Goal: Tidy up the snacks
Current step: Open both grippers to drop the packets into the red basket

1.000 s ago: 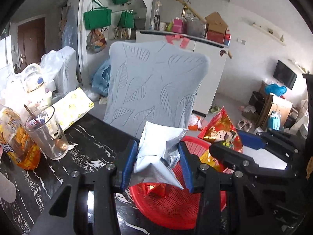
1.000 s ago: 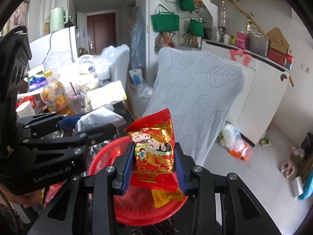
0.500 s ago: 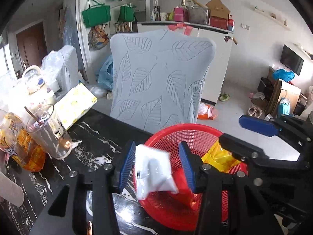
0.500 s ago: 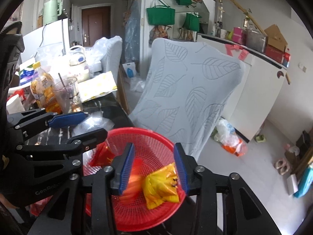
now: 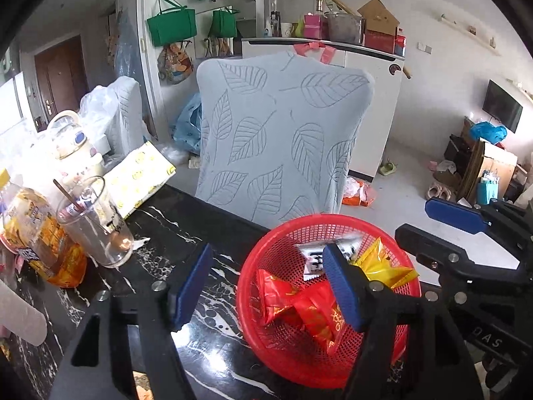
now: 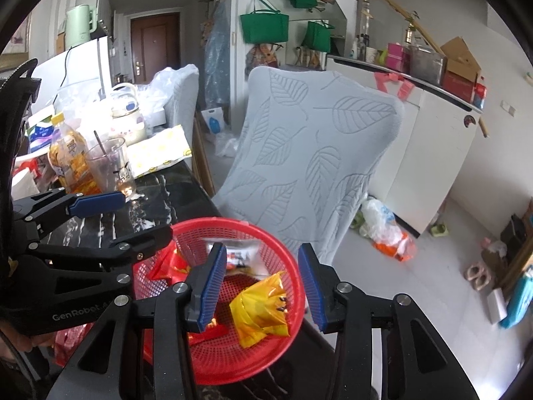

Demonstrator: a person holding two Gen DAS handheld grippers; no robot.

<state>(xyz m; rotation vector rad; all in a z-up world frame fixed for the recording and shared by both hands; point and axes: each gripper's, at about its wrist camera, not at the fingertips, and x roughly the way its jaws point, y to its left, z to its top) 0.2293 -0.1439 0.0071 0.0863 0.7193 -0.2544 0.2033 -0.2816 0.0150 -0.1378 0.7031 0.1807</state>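
Note:
A red mesh basket [image 5: 266, 260] [image 6: 266, 236] sits at the edge of the black marble table [image 5: 166, 233]. In it lie a red snack packet [image 5: 293, 303] [image 6: 166, 263], a silver packet [image 5: 313, 256] [image 6: 240, 250] and a yellow packet [image 5: 383, 263] [image 6: 263, 306]. My left gripper [image 5: 266, 286] is open and empty, just above the basket's left side. My right gripper [image 6: 261, 286] is open and empty above the basket's right part. Each gripper shows in the other's view.
A glass cup with a spoon [image 5: 96, 223] and a yellow drink bottle [image 5: 36, 233] stand on the table at left. A chair with a grey leaf-pattern cover [image 5: 279, 140] stands just behind the basket. The floor lies beyond the table edge at right.
Both grippers opened. The silver packet dropped from the left gripper and the red packet from the right gripper into the basket. Both grippers are now wider open and empty.

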